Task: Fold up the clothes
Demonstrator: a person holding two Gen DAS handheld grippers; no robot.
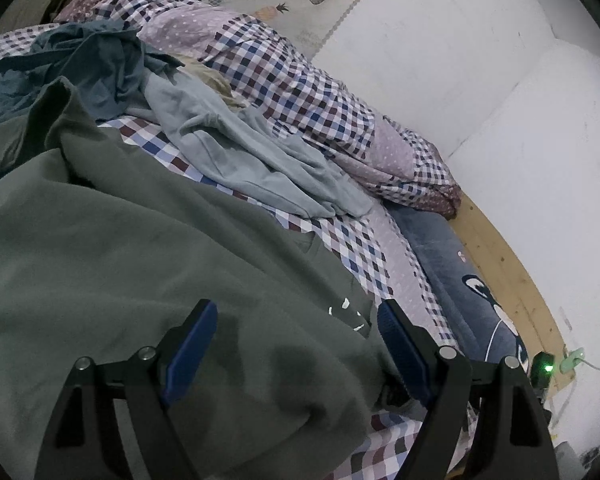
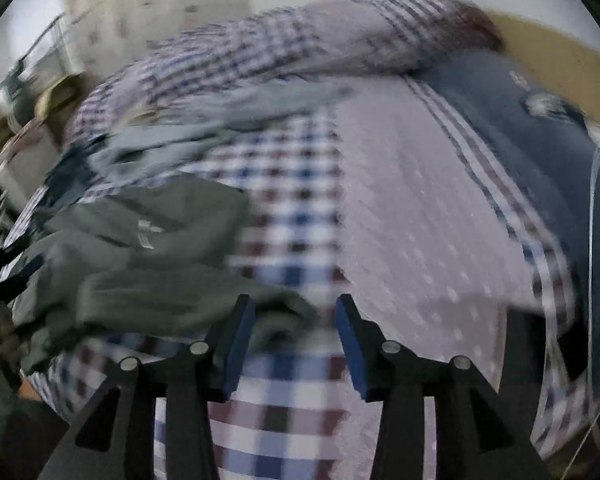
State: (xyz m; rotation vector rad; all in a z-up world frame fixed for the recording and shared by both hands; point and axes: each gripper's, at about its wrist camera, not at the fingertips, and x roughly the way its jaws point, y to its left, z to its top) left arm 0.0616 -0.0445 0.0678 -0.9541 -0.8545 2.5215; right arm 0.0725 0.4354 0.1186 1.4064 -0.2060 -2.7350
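Observation:
A dark green garment (image 1: 148,264) with a small white logo lies spread on the checked bed sheet (image 1: 360,248). My left gripper (image 1: 296,316) hovers open just over its near part, blue pads wide apart, cloth between and under them but not pinched. Behind it lie a light grey-blue garment (image 1: 256,160) and a crumpled teal one (image 1: 88,64). The right wrist view is motion-blurred: the green garment (image 2: 140,264) sits bunched at the left, and my right gripper (image 2: 296,312) is open at its near edge, above the checked sheet (image 2: 284,412).
A rolled checked quilt (image 1: 300,92) runs along the back of the bed. A dark blue cartoon blanket (image 1: 460,272) lies beside a wooden bed edge (image 1: 512,276) and white wall (image 1: 520,100). A charger with a green light (image 1: 544,368) sits low right.

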